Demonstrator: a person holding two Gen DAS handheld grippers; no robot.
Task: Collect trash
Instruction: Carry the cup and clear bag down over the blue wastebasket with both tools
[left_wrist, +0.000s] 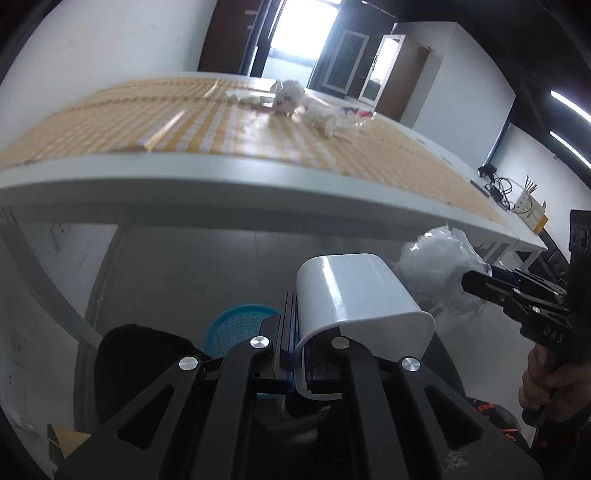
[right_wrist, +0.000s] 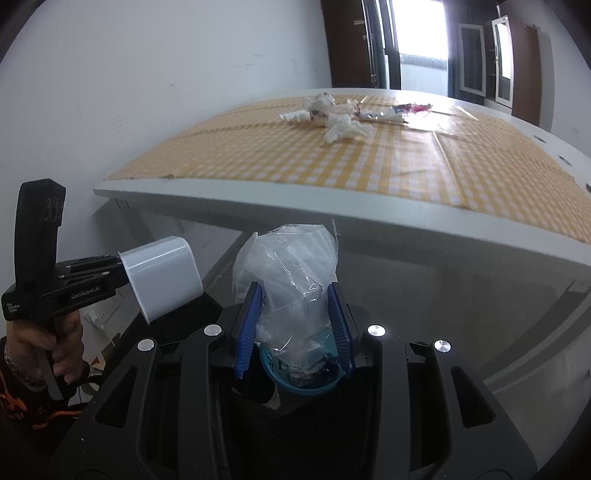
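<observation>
The blue basket (right_wrist: 306, 380) on the floor is the landmark here, and both hands hover over it, below the edge of the tabletop (right_wrist: 332, 214).

To the left of the basket, the left tongs (left_wrist: 299, 343) are closed tight on the rim of a white plastic cup (left_wrist: 354, 291). One finger is inside the wall and one outside. The cup is tipped, with its long axis running up and away from the tongs and its base pointing toward the tabletop. From the left wrist view the basket (left_wrist: 236, 325) lies just beyond and below these tongs, partly hidden by them.

Directly over the basket, the right tongs (right_wrist: 295, 325) are about half open, and the blue pads (right_wrist: 248, 328) press in on either side of a bundle of crumpled clear plastic (right_wrist: 288, 273). The bundle stands up between the fingers, and its lower end hangs toward the basket's mouth. The right hand is therefore the nearer one, and a drop from there looks likely to land inside. The cup would need to come across to the right first.

Well beyond the basket, up on the checked cloth of the tabletop, a heap of crumpled tissues and wrappers (right_wrist: 340, 114) is still to be collected.
</observation>
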